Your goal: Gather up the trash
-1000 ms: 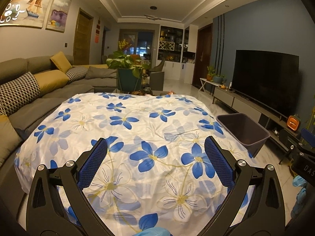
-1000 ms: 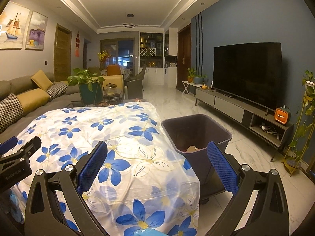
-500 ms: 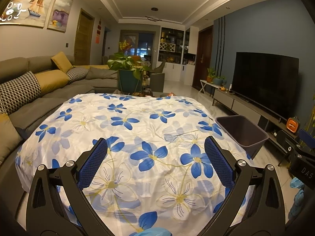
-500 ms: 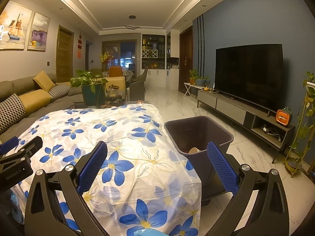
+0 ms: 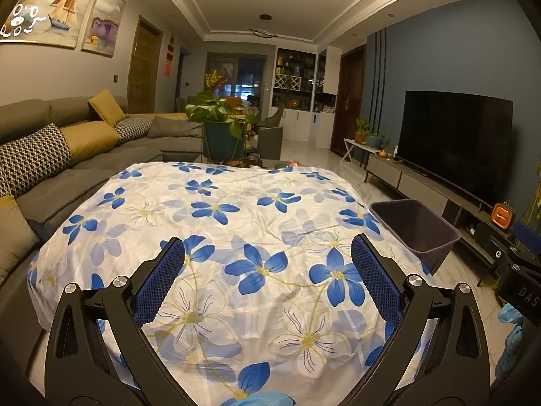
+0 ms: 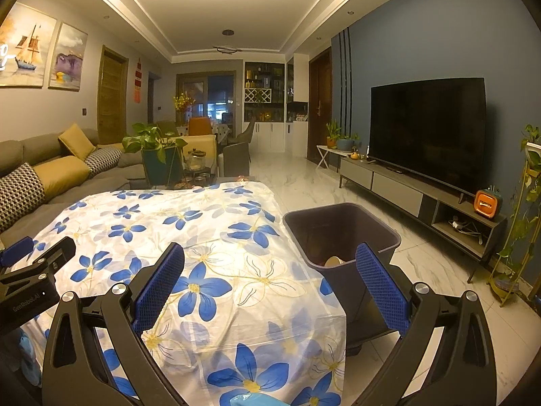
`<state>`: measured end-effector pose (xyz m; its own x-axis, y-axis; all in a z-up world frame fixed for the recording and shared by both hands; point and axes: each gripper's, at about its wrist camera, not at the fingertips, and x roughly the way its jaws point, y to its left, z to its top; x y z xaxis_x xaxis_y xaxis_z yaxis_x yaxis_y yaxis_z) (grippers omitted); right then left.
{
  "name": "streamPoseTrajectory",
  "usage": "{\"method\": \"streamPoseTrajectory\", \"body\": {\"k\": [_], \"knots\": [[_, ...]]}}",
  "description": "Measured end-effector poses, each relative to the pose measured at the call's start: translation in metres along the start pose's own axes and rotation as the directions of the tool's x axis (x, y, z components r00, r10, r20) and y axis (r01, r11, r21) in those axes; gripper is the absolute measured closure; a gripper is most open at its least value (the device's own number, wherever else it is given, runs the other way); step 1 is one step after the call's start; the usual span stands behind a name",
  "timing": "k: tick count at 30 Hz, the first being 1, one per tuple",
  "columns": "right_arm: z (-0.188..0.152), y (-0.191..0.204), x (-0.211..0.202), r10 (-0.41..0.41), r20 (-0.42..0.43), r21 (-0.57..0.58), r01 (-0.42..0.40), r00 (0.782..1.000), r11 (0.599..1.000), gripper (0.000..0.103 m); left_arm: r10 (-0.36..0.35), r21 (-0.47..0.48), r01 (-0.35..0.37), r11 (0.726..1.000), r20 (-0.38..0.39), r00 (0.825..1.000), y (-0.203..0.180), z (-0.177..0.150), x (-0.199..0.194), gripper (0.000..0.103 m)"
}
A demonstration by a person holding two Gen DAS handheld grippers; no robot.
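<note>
Trash (image 6: pixel 333 261) is lying inside the bin (image 6: pixel 341 233); both the left claw (image 5: pixel 267 282) and right claw (image 6: pixel 270 284) are gaping wide and empty, risking snagging the flowered cloth (image 5: pixel 216 223).

Bin (image 6: pixel 341 233) contents mostly hidden behind its wall, pale item (image 6: pixel 333 261) perhaps paper, table beneath cloth (image 6: pixel 209 237) unseen

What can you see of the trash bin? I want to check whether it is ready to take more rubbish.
The trash bin is a dark, rectangular, plastic-looking tub with a smooth rim and walls tapering downward. It stands upright and lidless on the pale marble-look floor, right beside the edge of the flowered cloth covering the table. In the right wrist view, something pale and rounded lies at its bottom; most of the inside looks unfilled. The left wrist view shows only its open top. Neither gripper touches it.
</note>
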<state>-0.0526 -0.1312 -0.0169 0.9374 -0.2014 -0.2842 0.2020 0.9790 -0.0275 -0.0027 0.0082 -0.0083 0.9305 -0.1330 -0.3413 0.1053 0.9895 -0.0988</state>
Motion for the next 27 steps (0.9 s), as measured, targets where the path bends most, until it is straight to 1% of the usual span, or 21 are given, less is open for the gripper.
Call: {"method": "streamPoseTrajectory", "body": {"k": [27], "knots": [[0.0035,0.0010,-0.0038,-0.008,0.013,-0.005,0.008,1.000,1.000,0.006,-0.003,-0.002,0.003,1.000,0.000,1.000,-0.0009,-0.0002,-0.0030,0.006]]}}
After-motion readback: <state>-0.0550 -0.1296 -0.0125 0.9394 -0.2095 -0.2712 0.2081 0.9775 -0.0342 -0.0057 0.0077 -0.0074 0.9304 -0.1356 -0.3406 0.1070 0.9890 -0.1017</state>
